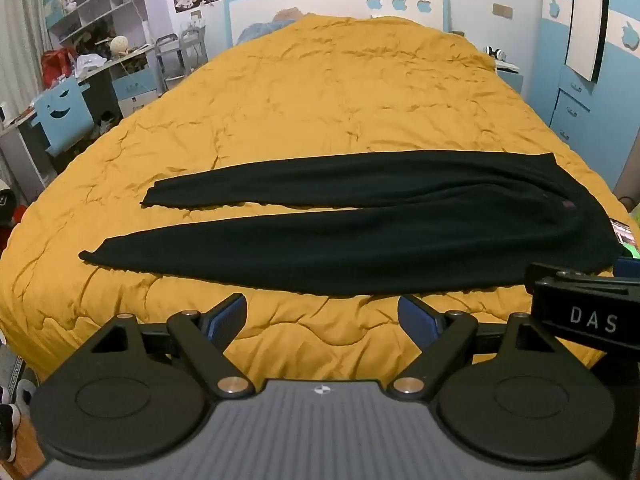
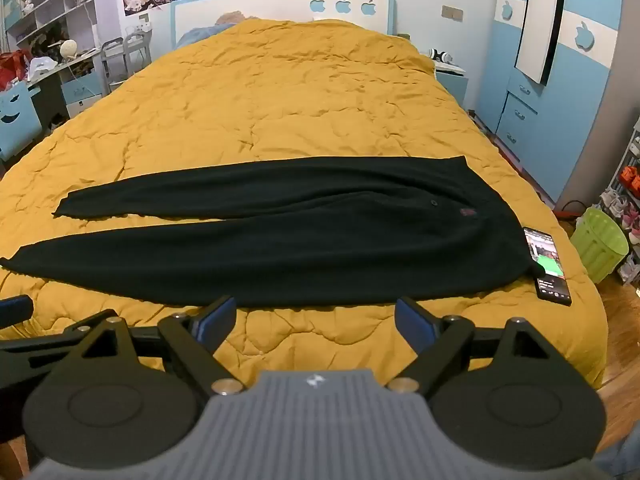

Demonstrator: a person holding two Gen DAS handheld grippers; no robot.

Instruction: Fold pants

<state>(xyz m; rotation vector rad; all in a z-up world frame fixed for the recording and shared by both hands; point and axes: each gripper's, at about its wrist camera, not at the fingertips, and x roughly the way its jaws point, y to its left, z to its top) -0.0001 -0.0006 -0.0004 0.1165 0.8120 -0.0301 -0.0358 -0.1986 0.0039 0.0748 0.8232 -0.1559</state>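
Left gripper (image 1: 322,314), right gripper (image 2: 314,316): both wide, empty. Pants (image 2: 280,236): flat on quilt (image 2: 280,100) just ahead, legs apart, unfolded. Phone (image 2: 546,266): right of waistband. Your first fold: grab near leg, lay it over far one.

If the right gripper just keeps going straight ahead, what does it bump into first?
Probably the black pants. The right gripper is open and points at the near leg, with only a strip of yellow quilt between. If it is tilted down, it might touch the quilt first.
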